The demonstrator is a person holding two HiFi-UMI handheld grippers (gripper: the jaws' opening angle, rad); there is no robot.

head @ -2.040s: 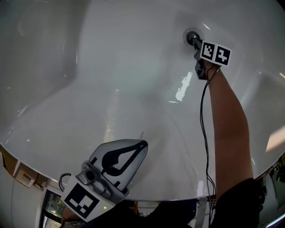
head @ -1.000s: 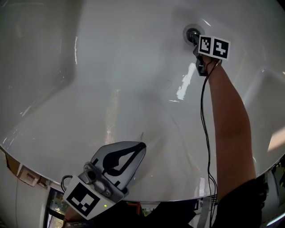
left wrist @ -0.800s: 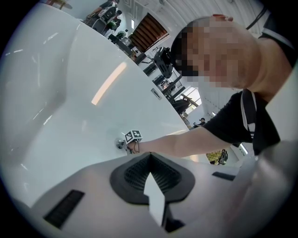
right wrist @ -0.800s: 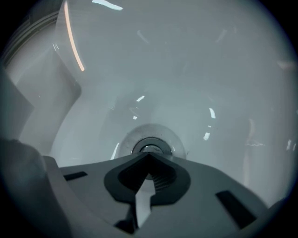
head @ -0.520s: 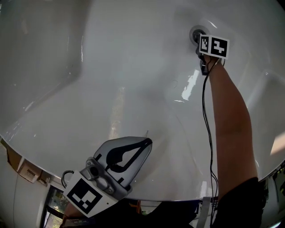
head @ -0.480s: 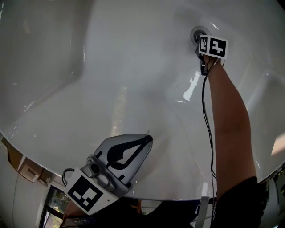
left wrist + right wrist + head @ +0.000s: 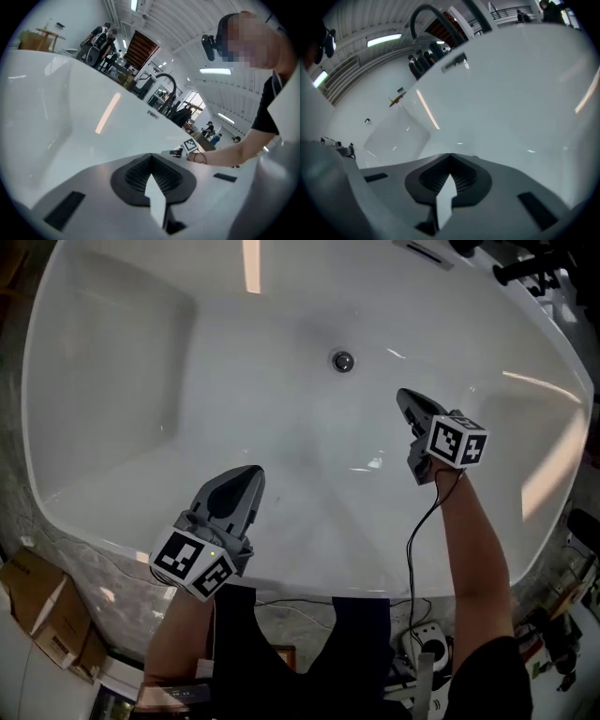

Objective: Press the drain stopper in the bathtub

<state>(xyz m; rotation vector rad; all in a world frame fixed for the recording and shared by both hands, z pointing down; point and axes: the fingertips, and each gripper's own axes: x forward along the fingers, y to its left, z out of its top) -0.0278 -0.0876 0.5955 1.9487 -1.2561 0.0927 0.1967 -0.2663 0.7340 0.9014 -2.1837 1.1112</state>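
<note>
The round chrome drain stopper (image 7: 343,361) sits in the floor of the white bathtub (image 7: 141,381), toward its far middle. My right gripper (image 7: 403,395) hangs above the tub floor to the right of the stopper, a short way from it, its jaws shut with nothing between them. My left gripper (image 7: 253,471) is held over the tub's near side, well back from the stopper, jaws also shut and empty. In the left gripper view my left gripper (image 7: 151,155) points across the tub at the right gripper's marker cube (image 7: 190,145). The right gripper view shows my right gripper (image 7: 450,155) against the tub's white wall; the stopper is hidden there.
A stone-look floor (image 7: 122,601) borders the tub's near rim. A cardboard box (image 7: 42,601) lies at the lower left, and a cable with a power strip (image 7: 422,638) lies near the person's legs. A curved tap (image 7: 164,82) rises beyond the far rim.
The view has pulled far back from the tub. My right gripper has come off the drain stopper and now sits to its right; my left gripper has risen over the near rim.
</note>
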